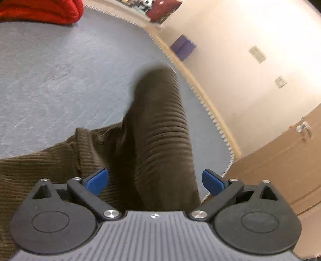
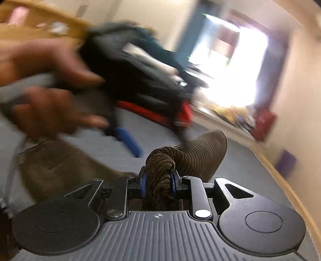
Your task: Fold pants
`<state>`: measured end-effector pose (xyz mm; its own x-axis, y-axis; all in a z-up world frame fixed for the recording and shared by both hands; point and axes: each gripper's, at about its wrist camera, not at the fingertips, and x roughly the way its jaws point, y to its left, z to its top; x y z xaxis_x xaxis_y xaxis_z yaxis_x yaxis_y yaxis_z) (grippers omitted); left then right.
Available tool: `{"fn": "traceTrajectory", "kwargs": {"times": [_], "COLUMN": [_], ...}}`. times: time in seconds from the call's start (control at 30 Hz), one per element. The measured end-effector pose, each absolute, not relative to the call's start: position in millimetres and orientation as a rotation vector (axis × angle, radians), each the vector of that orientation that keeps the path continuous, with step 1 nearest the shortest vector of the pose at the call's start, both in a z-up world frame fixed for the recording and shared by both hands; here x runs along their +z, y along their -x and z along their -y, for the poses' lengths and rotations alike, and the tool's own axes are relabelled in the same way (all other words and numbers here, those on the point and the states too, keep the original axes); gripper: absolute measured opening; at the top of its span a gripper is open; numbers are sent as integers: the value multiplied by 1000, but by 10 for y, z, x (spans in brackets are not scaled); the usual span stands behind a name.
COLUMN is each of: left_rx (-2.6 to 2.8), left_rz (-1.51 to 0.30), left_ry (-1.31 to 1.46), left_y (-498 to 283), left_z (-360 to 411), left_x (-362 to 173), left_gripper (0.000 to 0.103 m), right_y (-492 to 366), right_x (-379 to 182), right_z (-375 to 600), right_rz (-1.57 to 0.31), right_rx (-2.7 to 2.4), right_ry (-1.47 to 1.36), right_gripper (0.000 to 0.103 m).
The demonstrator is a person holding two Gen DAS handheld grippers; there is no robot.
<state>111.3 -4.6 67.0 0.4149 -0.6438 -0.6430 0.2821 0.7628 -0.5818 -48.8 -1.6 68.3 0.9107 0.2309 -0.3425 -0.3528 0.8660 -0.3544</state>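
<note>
Dark olive corduroy pants [image 1: 158, 130] lie on a grey-blue carpet [image 1: 60, 80]. In the left wrist view one leg rises between my left gripper's [image 1: 155, 179] wide-open blue pads [image 1: 96, 180], which do not touch it. In the right wrist view my right gripper [image 2: 158, 183] is shut on a bunched fold of the pants [image 2: 160, 170], with the leg arching up behind it. The left gripper [image 2: 128, 140] and the hand holding it appear blurred at upper left of that view.
A red garment [image 1: 40, 10] lies at the far edge of the carpet. A purple box [image 1: 183, 47] stands by the cream wall. A wooden door [image 1: 280, 160] is at right. A bright window [image 2: 230, 66] is ahead in the right wrist view.
</note>
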Motion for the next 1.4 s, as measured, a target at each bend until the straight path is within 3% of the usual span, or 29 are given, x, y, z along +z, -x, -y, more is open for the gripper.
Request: {"fn": "traceTrajectory", "kwargs": {"times": [0.07,0.17,0.23,0.3,0.37,0.43,0.5,0.7,0.87,0.9,0.93,0.97,1.0,1.03,1.23,1.4], "left_rx": [-562,-461,-383,-383,-384,-377,-352,-181,-12,24,72,123,163,208,236,187], "left_rz": [-1015,-1081,-1126,-1126,-1115,-1091,-1074,-1016,-1022,-1040,-1060,-1080,-1092,-1086,-1091,-1110], "left_ry": [408,378,328,342,341,325,327,359,346,338,339,370,419,470,718,677], "left_y": [-1140,-1206,-1252,-1257,-1257,-1233,-1169,-977,-685,-643,-625,-609,-587,-564,-446,-645], "left_z": [81,62,33,-28,-54,-118,-272,-1040,-1707,-1818,-1921,-2039,-2167,-2271,-2603,-2427], "left_x": [561,387,281,259,286,344,411,575,560,522,465,377,333,259,-109,-272], "left_gripper": [98,75,33,23,21,20,20,20,21,28,48,59,79,88,89,95], "right_y": [608,689,672,653,598,552,486,-86,-499,-591,-678,-734,-810,-863,-995,-1195], "right_x": [683,668,659,663,665,718,804,938,784,720,657,602,529,459,-15,-287], "right_z": [-148,-290,-303,-259,-250,-264,-187,371,547,539,530,511,491,459,286,129], "right_rz": [-276,-285,-318,-346,-386,-418,-467,-664,-737,-765,-793,-819,-849,-872,-1019,-1119], "right_rx": [370,432,445,453,494,555,641,780,626,605,589,583,578,578,602,536], "right_ry": [468,489,475,457,443,402,294,-166,-138,-128,-127,-134,-148,-163,-332,-424], "right_gripper": [24,23,24,24,26,32,45,59,62,62,63,64,65,65,69,70]}}
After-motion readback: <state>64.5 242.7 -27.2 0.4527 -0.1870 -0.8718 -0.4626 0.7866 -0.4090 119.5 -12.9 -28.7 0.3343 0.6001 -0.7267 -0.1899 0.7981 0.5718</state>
